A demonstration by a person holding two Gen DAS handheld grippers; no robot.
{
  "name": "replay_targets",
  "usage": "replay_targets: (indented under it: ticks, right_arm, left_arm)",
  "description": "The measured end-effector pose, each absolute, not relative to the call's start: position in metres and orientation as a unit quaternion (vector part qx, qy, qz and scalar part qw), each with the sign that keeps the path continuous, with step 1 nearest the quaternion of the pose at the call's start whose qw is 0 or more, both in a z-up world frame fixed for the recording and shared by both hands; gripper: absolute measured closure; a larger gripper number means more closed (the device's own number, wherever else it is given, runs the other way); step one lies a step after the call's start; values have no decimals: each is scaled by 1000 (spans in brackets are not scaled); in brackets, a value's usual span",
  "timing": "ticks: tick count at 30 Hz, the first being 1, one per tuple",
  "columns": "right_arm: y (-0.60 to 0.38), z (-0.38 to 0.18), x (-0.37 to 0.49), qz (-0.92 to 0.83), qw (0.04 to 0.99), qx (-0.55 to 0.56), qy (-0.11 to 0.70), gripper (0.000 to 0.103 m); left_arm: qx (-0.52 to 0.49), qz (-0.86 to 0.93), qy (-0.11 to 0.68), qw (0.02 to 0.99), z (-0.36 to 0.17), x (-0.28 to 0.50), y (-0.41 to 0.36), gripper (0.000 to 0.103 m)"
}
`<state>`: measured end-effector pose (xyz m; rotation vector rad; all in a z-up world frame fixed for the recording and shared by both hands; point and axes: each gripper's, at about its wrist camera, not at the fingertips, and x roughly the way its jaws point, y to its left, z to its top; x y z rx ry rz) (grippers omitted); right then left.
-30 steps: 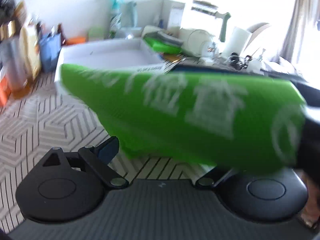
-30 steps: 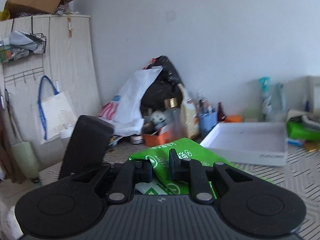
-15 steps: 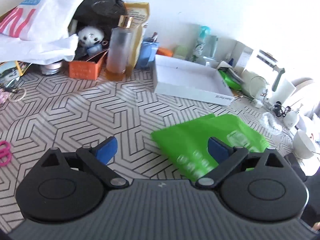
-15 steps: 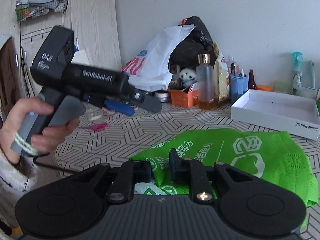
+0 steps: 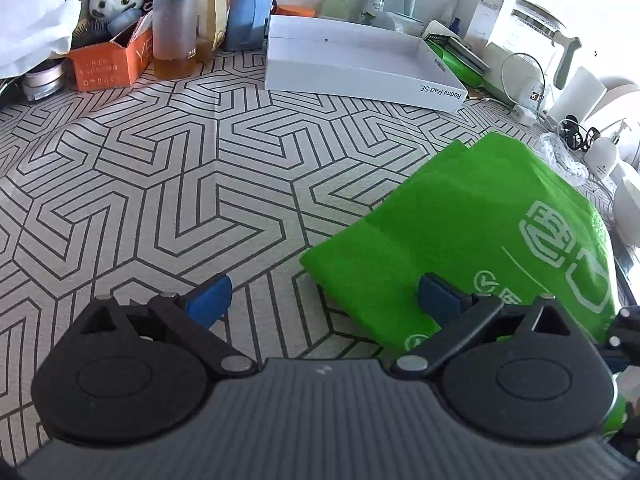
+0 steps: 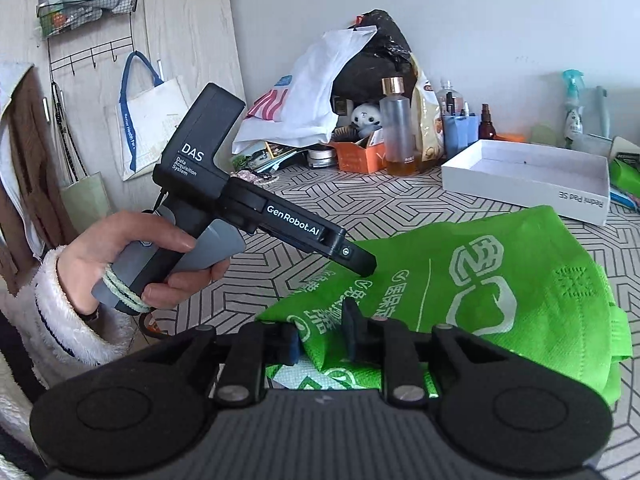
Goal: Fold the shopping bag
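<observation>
My left gripper [image 5: 322,294] gapes wide, opening, empty; my right gripper [image 6: 322,340] is opening around the green bag's [image 6: 460,280] corner.

green bag [image 6: 480,280] on table, right claw [image 6: 322,336] opening

The bench [image 5: 168,184] wears a grey geometric-line cover. A green shopping bag [image 5: 472,240] lies on it, with a white box lid [image 5: 360,68], orange carton [image 5: 108,64] and bottle [image 5: 176,24] behind.

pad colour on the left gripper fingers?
Blue pads on black fingers of the left gripper; clearest in the left wrist view.
</observation>
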<state>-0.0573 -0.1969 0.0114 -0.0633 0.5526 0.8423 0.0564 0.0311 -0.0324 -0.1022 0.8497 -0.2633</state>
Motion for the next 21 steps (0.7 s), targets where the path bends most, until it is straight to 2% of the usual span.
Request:
replay_targets:
  ticks: [3,9,21]
  right_arm:
    - [-201,13,-59,387,882,-44,265,64]
    - [-206,11,-63,371,874,-58,309,64]
    - [-212,4,-39,350,881,-32,316,62]
  left_arm:
    - [-46,-135,415,899,-34,57,24,0]
    - [-16,-134,416,899,-37,57,11,0]
    - [53,-142,386,910,-21,44,-15,1]
